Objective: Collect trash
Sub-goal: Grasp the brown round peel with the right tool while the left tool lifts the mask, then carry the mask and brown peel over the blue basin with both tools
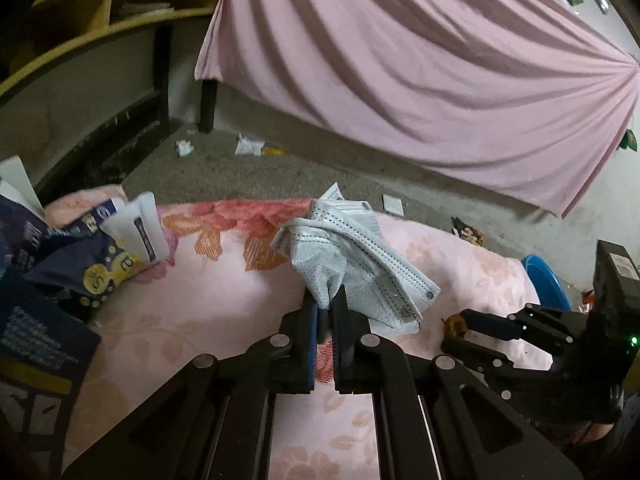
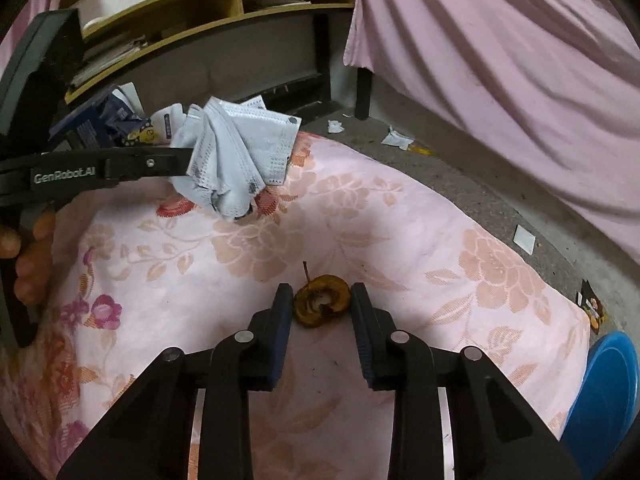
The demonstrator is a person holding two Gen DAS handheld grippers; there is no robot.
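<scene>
Left wrist view: left gripper (image 1: 325, 312) clamped tight on a crumpled white disposable face mask (image 1: 352, 264), held clear above the pink floral bedcover (image 1: 192, 320). Blue-and-yellow printed packaging (image 1: 80, 264) piled at the bedcover's left edge; bare cover between pile and mask. Beyond the far bed edge, grey concrete floor (image 1: 320, 168) with scattered white paper scraps (image 1: 250, 146), then a draped pink sheet (image 1: 400, 60) hanging to near floor level. Right gripper (image 1: 452, 332) low at right, close to the bed's right edge, blue plastic basin (image 1: 548, 280) just past it. Right wrist view: right gripper (image 2: 320, 300) part-open, blue pads either side of a browned fruit-peel ring with stem (image 2: 320, 304) lying on the bedcover (image 2: 440, 264); left pad near the peel, right pad at its rim, firm contact not clear. Left gripper (image 2: 188, 164) upper left with mask (image 2: 236, 156) hanging above the cover. Open cover all round the peel; bed edge curving right, basin (image 2: 608, 384) beside it on the floor (image 2: 480, 184).
</scene>
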